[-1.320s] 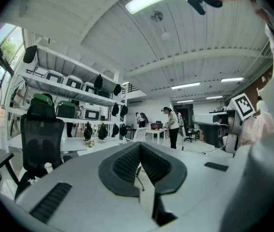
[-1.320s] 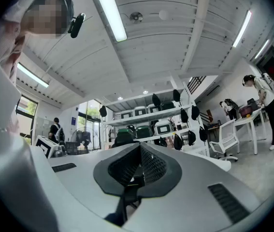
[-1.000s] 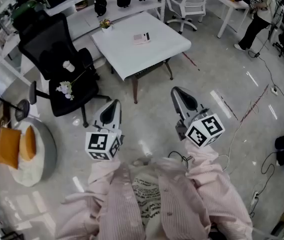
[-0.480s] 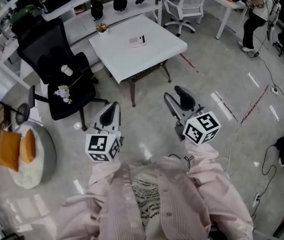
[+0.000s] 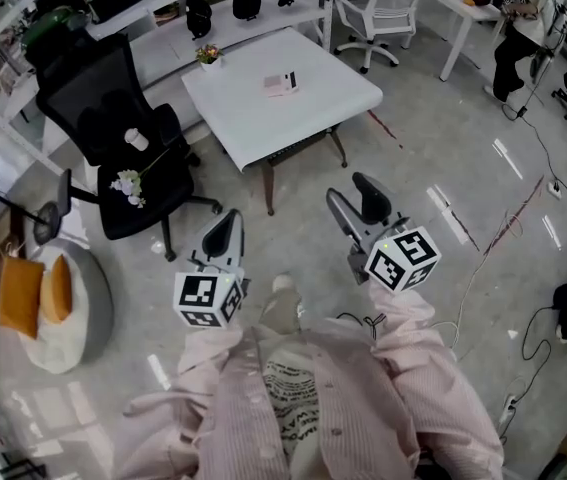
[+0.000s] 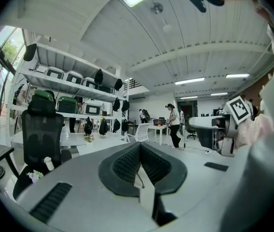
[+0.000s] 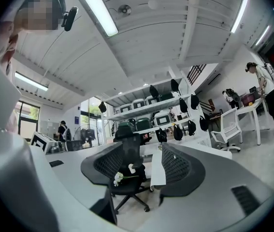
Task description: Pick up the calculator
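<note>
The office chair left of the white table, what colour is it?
Black. The office chair shows best in the head view.

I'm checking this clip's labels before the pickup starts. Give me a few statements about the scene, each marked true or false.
1. The calculator lies on the white table. True.
2. The right gripper holds the calculator. False: its jaws are opening with nothing between them, and the calculator is on the table, far from it.
3. The left gripper has its jaws together. True.
4. The seat of the black office chair is bare. False: flowers and a white cup rest on it.
5. A small flower pot stands on the table's far corner. True.
</note>
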